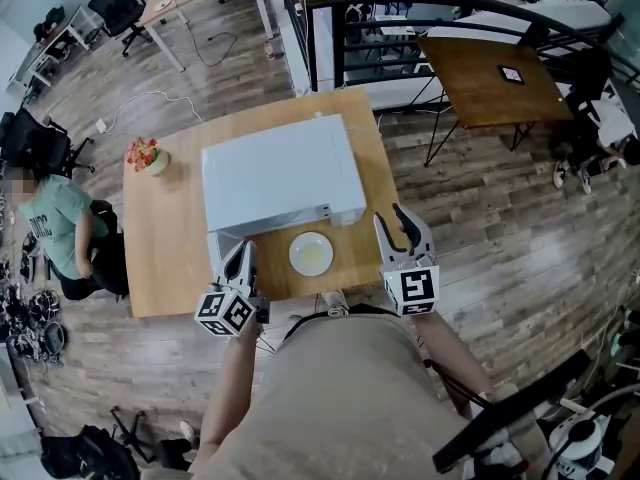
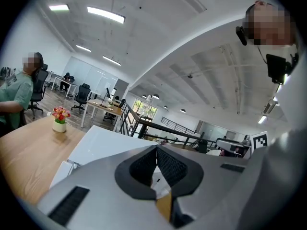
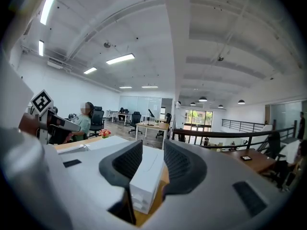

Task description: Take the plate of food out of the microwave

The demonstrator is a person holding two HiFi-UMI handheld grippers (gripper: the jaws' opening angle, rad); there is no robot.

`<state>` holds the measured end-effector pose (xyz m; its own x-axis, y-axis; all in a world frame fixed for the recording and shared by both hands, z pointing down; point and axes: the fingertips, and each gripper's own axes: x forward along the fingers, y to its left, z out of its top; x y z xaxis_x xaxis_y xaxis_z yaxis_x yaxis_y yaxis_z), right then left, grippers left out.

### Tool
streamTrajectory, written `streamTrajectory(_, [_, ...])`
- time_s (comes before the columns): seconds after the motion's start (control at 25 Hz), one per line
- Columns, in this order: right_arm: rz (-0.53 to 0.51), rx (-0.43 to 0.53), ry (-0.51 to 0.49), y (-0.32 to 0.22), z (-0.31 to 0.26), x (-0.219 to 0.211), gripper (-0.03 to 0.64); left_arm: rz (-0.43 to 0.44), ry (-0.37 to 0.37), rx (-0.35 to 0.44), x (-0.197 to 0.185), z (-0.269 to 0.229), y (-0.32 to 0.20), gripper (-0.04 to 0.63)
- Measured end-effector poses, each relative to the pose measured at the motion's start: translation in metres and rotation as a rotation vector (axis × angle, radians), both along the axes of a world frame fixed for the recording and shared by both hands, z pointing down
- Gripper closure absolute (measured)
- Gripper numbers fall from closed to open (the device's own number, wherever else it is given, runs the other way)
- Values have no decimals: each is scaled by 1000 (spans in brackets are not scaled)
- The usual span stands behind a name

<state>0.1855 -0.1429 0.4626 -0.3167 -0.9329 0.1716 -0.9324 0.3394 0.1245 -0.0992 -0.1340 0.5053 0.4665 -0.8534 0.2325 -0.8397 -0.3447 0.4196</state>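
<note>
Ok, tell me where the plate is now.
In the head view the plate sits on the wooden table just in front of the white microwave, between the left gripper and the right gripper.

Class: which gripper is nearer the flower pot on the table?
Left. The left gripper sits at the table's near edge, on the same side of the microwave as the flower pot. The right gripper is past the plate, toward the opposite side.

Matt pale wood is seen on the table [image 1: 165, 258], grained planks on the floor [image 1: 500, 228]. The microwave [image 1: 280, 173] is finished smooth white, the plate [image 1: 311, 254] glossy. Pads [image 3: 128, 161] on the right gripper [image 3: 153, 147] are ribbed black.
</note>
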Motion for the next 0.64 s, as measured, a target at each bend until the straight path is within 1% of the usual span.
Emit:
streamTrajectory(0.28, [-2,-17,-29,4,7,-6,469,8,0,-12,3,5,6,591])
streamTrajectory(0.64, [-48,-18,-32,8,10,-19,469,-2,6,-28,4,12,16,591])
